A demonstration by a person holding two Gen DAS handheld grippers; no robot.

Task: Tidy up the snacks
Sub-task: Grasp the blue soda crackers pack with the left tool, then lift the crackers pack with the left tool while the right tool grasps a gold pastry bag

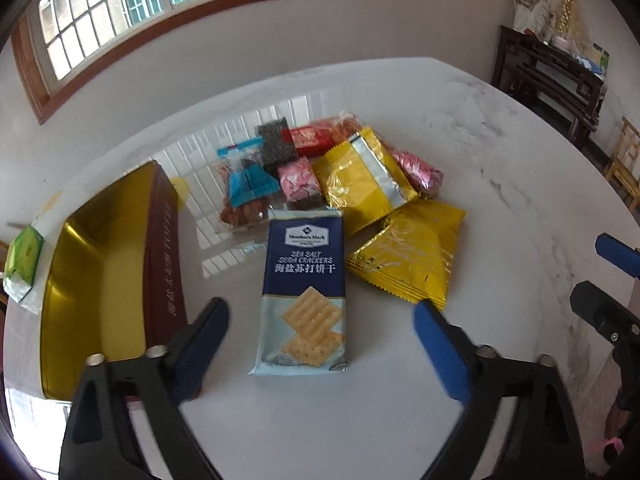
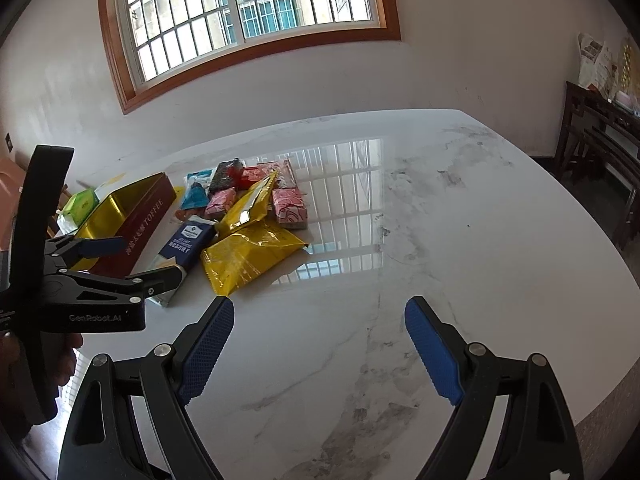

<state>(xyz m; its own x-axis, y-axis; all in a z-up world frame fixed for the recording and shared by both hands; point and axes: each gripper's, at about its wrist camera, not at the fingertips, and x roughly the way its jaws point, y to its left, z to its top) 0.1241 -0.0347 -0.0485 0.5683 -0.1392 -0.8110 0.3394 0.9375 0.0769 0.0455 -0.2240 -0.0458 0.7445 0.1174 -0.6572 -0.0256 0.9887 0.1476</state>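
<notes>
Cracker packet [image 1: 305, 292] flat between the gaping left claw [image 1: 320, 316] fingers.

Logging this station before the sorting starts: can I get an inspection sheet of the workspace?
Surface: white marble table, glossy.
Job's things: open toffee tin, empty where seen; cracker pack flat beside it; two yellow pouches and small wrapped snacks piled behind.
Clutter: green packet left of tin.
Grippers: left gripper open, straddling the cracker pack; right gripper open over bare table.
Cables: nothing seen.
Surroundings: window, dark wooden shelf.
</notes>
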